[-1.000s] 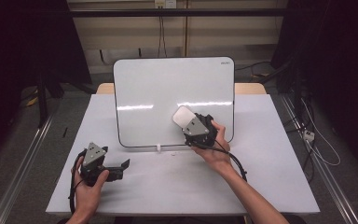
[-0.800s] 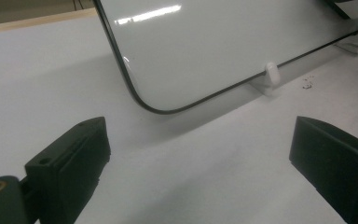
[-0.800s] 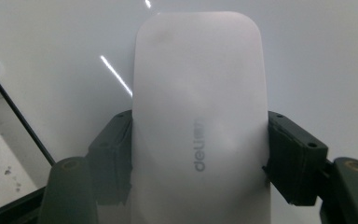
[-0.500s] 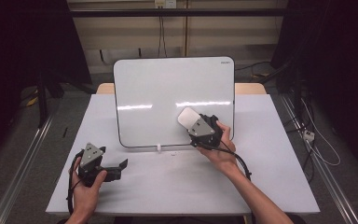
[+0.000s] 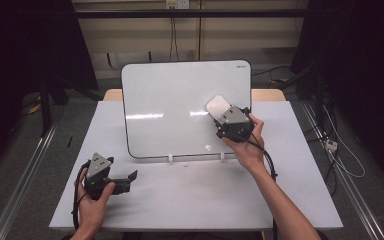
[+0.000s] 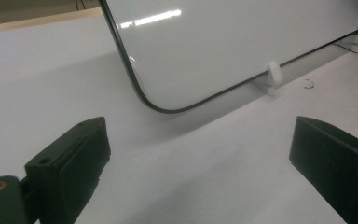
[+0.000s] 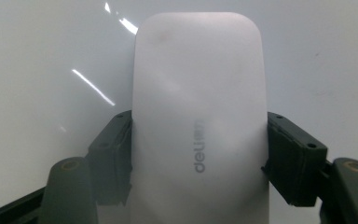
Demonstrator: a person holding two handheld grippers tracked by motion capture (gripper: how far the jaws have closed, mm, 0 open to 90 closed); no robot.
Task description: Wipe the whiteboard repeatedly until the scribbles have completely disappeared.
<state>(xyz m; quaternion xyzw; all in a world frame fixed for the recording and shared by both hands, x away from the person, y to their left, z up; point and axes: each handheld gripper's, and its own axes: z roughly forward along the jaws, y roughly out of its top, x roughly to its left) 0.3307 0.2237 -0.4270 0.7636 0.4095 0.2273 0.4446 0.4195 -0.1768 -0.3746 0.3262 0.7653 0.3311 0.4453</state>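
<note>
- High view: right gripper [image 5: 219, 111] clamped on white whiteboard eraser [image 5: 217, 106], pressed flat against whiteboard [image 5: 170, 95] at its right side, near mid-height.
- Right gripper view: eraser [image 7: 198, 116] long axis in line with jaws, pads on both long edges.
- Left gripper [image 5: 125, 180] open, resting on worktop [image 5: 190, 195], farther away.
- Against earlier frames: eraser farther right and higher on board.

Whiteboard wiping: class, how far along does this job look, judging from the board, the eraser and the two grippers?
Done: the whiteboard looks clean, with no marks I can make out. In hand: the right gripper is shut on the white eraser, held against the board's right side. The left gripper is open, over the table. Left: probably any last strokes, then putting the eraser down.
</note>
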